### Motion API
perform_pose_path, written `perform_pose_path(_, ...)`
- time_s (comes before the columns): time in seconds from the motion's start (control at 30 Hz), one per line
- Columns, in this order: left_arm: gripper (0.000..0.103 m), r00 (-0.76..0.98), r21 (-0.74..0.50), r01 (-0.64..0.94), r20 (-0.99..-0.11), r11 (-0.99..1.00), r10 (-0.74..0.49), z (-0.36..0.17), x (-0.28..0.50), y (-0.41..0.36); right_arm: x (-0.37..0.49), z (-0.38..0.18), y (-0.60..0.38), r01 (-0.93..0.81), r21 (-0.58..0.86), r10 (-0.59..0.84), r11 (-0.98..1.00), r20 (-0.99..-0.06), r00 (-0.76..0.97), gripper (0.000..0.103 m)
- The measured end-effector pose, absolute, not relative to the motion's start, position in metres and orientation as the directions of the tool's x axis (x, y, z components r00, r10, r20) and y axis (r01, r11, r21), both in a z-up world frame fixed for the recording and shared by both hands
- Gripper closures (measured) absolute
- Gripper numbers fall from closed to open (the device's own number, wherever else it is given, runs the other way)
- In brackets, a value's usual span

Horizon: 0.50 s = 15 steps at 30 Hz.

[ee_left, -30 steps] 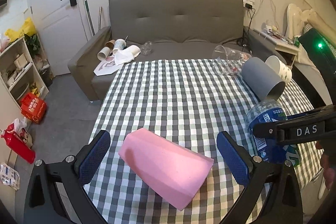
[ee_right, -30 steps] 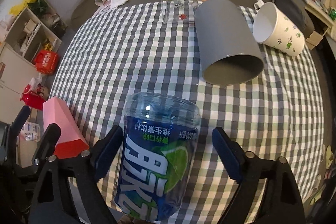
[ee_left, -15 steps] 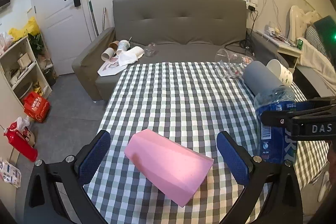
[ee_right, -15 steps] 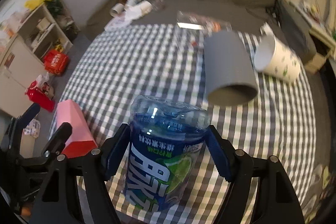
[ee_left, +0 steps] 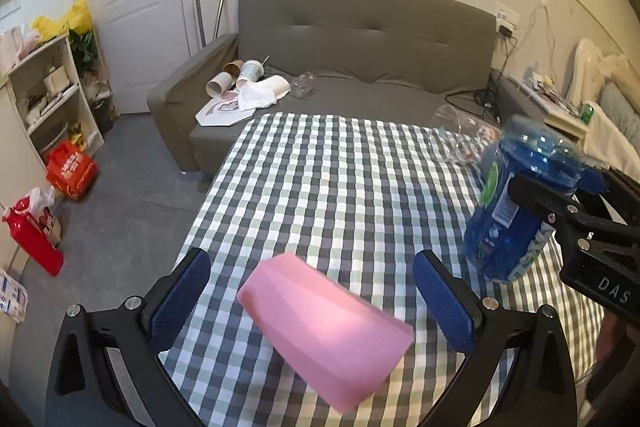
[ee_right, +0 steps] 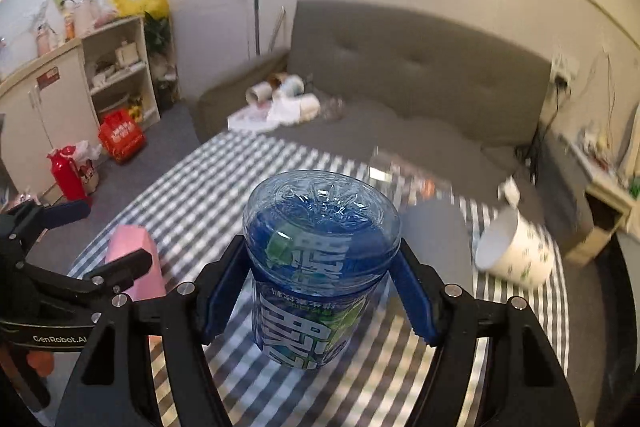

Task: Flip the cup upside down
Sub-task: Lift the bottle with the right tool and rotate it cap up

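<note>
The right claw (ee_right: 322, 291) is gripping the blue cup (ee_right: 320, 267) above the checked counter (ee_left: 340, 187), its closed end turned up: the flip seems nearly done. Next it needs lowering onto its rim. The left claw (ee_left: 312, 291) is hanging wide around the pink cup (ee_left: 328, 327).

Bare checked tablecloth (ee_left: 332, 187) between pink cup (ee_left: 326, 327) and sofa (ee_left: 360, 39).

Blue transparent plastic cup (ee_right: 320, 267) with green-white label, closed base up, lifted above checkered table
</note>
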<state>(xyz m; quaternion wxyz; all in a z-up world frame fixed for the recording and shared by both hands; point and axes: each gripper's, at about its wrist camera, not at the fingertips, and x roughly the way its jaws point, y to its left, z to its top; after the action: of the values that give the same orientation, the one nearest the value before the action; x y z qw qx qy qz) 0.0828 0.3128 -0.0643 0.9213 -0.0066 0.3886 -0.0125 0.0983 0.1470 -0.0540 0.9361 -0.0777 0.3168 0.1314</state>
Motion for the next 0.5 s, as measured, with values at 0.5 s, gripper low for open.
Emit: perform_pose_path(0.5,0.0,0.679,-0.025,-0.005,-0.734,1.0,-0.015,-0.075,0.102,0.303,0.125,-0.092,0.162,-0.372,-0.119,0.251,0.921,-0.547,0.798,0.033)
